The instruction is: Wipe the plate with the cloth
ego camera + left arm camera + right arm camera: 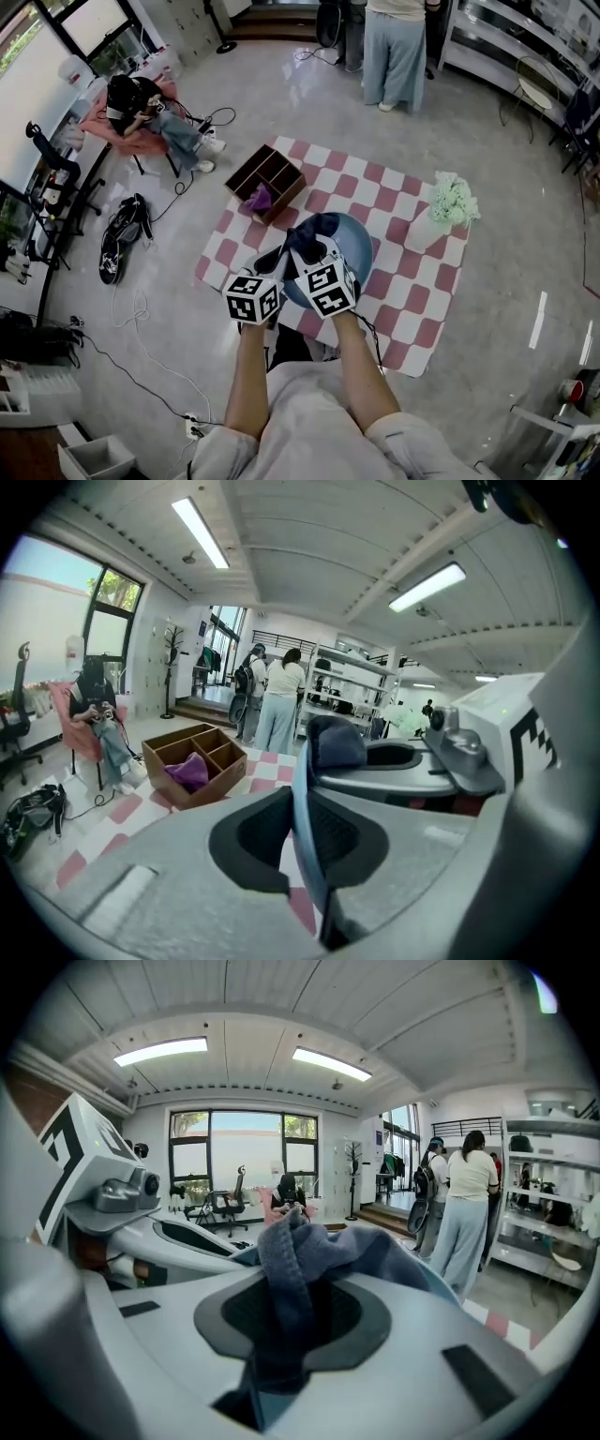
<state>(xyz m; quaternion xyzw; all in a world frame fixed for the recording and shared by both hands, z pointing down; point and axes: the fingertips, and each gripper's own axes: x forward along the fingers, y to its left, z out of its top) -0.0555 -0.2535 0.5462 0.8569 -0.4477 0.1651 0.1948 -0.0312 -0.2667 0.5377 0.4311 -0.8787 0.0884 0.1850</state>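
A light blue plate [354, 242] is held up above the checkered mat [412, 281]. My left gripper [275, 264] is shut on the plate's rim, and in the left gripper view the plate [303, 827] shows edge-on between the jaws. My right gripper [314, 249] is shut on a dark blue cloth [313, 229], which lies bunched against the plate. In the right gripper view the cloth [284, 1274] fills the gap between the jaws, with the plate [417, 1267] behind it. The cloth [336, 743] also shows over the plate's edge in the left gripper view.
A wooden divided box [266, 178] holding a purple cloth [258, 198] sits at the mat's far left corner. A white vase of pale green flowers [447, 210] stands at the right. One person sits at the left [141, 108], another stands at the back [394, 47].
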